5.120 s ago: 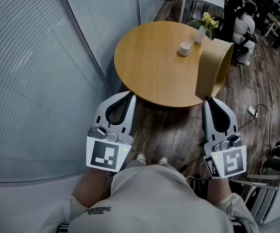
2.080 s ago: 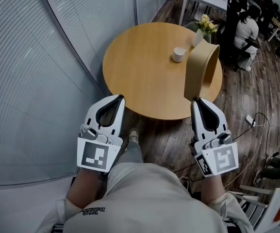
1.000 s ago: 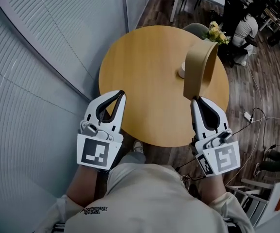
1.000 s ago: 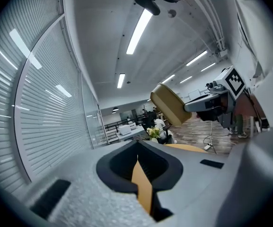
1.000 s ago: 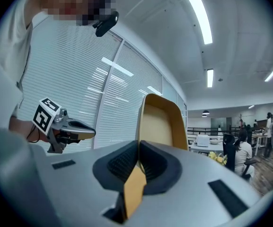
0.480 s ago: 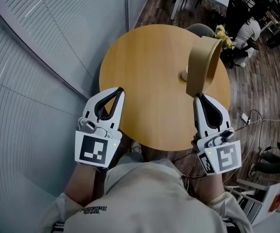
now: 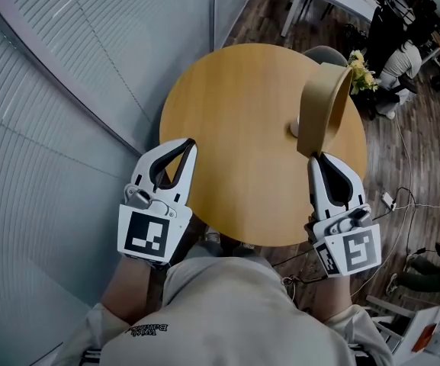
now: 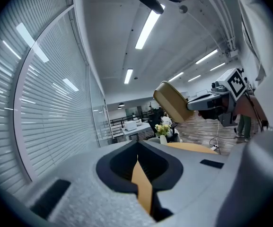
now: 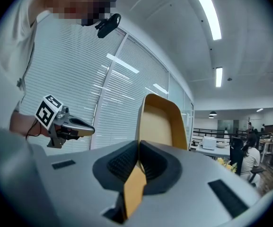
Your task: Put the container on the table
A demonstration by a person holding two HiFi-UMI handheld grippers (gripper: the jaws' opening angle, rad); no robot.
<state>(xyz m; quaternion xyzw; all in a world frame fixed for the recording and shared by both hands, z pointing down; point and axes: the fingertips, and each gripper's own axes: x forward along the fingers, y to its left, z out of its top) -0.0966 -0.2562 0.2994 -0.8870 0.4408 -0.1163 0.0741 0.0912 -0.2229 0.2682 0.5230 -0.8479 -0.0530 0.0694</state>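
A tan oval container (image 7: 325, 109) stands on edge in the air above the right part of the round wooden table (image 7: 235, 120). My right gripper (image 7: 316, 158) is shut on its lower rim. In the right gripper view the container (image 9: 161, 122) rises straight up from my jaws, its hollow side facing the camera. My left gripper (image 7: 186, 144) is shut and holds nothing, over the table's near left edge. The left gripper view shows the container (image 8: 174, 102) tilted in the air beside the right gripper (image 8: 191, 107).
A white cup (image 7: 293, 127) sits on the table, mostly hidden behind the container. A vase of flowers (image 7: 363, 73) is at the table's far right edge. A glass wall with blinds (image 7: 67, 90) runs along the left. Desks and a seated person (image 7: 403, 58) are at the back right.
The person has walked up to the table. Both grippers, earlier short of its near edge, now reach over it, and the container hangs above the tabletop by the cup.
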